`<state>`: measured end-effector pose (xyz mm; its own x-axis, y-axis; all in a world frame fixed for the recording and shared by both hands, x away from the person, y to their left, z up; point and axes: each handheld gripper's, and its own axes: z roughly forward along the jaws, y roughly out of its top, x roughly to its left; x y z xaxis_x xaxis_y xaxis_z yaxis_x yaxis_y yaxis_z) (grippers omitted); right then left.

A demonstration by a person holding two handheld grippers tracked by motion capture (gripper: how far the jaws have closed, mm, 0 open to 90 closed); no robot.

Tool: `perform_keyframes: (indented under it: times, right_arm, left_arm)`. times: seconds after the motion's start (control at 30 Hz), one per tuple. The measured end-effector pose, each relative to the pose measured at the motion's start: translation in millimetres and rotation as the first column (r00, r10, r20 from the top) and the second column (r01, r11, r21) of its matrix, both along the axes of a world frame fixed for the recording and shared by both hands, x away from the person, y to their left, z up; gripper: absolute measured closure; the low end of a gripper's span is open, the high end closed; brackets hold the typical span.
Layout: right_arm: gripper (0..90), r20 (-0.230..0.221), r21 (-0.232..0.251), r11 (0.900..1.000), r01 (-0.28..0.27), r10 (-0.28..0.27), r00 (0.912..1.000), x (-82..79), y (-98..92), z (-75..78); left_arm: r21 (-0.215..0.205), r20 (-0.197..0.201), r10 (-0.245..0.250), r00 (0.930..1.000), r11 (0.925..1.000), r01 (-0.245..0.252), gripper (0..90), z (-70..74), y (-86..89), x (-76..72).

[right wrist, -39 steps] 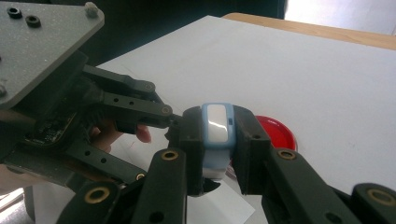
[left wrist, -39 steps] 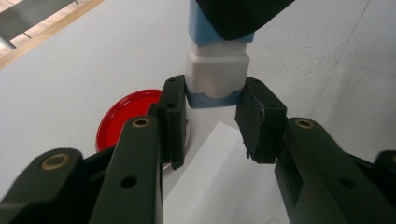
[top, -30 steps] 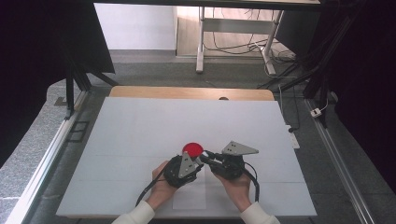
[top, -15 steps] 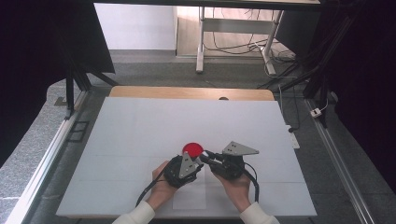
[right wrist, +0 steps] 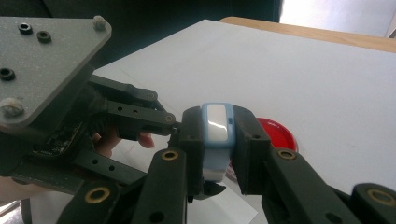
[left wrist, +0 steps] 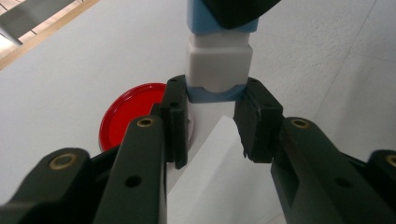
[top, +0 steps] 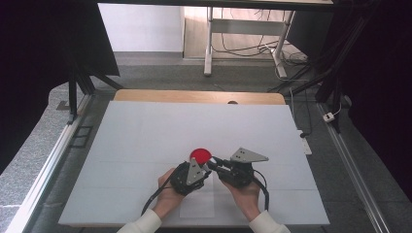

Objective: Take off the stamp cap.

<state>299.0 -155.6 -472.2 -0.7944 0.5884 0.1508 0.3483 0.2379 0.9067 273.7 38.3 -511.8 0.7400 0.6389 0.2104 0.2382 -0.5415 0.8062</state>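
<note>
A small blue-and-white block (left wrist: 218, 65) is held between both grippers just above the white table (top: 145, 136). My left gripper (left wrist: 212, 93) has just been closing its jaws, and its pads now press on the block's lower blue end. My right gripper (right wrist: 217, 135) is shut on the block's (right wrist: 217, 123) other end and shows as a dark shape (left wrist: 233, 11) at the top of the left gripper view. In the high view the two grippers meet tip to tip, left gripper (top: 206, 167) and right gripper (top: 214, 164), right in front of a red round lid (top: 200, 155).
The red lid (left wrist: 133, 109) lies flat on the table beside the left jaws. A white paper sheet (top: 197, 206) lies under the hands near the front edge. A wooden strip (top: 194, 96) runs along the table's far edge. Dark frame legs and cables stand beyond it.
</note>
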Motion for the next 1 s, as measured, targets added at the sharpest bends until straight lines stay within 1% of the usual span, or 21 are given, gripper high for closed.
perform_keyframes:
  times: [0.2, 0.43, 0.53, 0.67, 0.77, 0.93, 1.0]
  right_arm:
    - [74.8, 0.009, -0.002, 1.000, 0.006, -0.006, 0.9999, -1.2, 0.7, -0.6]
    - [74.9, 0.010, -0.007, 1.000, 0.013, -0.013, 0.9999, -2.6, 1.3, -1.5]
    - [74.9, 0.009, -0.010, 1.000, 0.013, -0.013, 0.9999, -2.4, 1.4, -1.7]
    - [74.9, 0.014, -0.002, 1.000, 0.017, -0.017, 0.9998, -2.9, 1.0, -1.4]
    - [74.9, 0.015, 0.003, 1.000, 0.021, -0.021, 0.9997, -3.3, 0.9, -1.7]
    - [74.9, 0.020, 0.001, 1.000, 0.026, -0.026, 0.9995, -4.6, 1.4, -2.3]
    - [75.0, 0.022, 0.002, 1.000, 0.026, -0.026, 0.9994, -4.9, 1.5, -2.2]
  left_arm:
    - [0.015, 0.014, 0.007, 0.9999, 0.9999, -0.007, 66.1, -0.1, 0.1, -0.6]
    - [0.033, 0.025, -0.002, 0.9997, 0.9995, 0.001, 66.3, -1.6, 0.7, -0.9]
    - [0.028, 0.026, -0.002, 0.9997, 0.9996, 0.001, 66.3, -2.1, 1.1, -0.8]
    - [0.004, 0.024, 0.003, 0.9997, 1.0000, -0.003, 66.3, -2.2, 1.8, -0.8]
    - [0.007, 0.029, 0.007, 0.9996, 0.9999, -0.007, 66.4, -2.1, 2.2, -0.8]
    - [-0.017, 0.010, 0.000, 1.0000, 0.9999, 0.000, 66.4, -3.1, 3.3, 0.1]
    - [-0.010, 0.016, 0.002, 0.9999, 1.0000, -0.002, 66.4, -3.1, 2.9, -0.3]
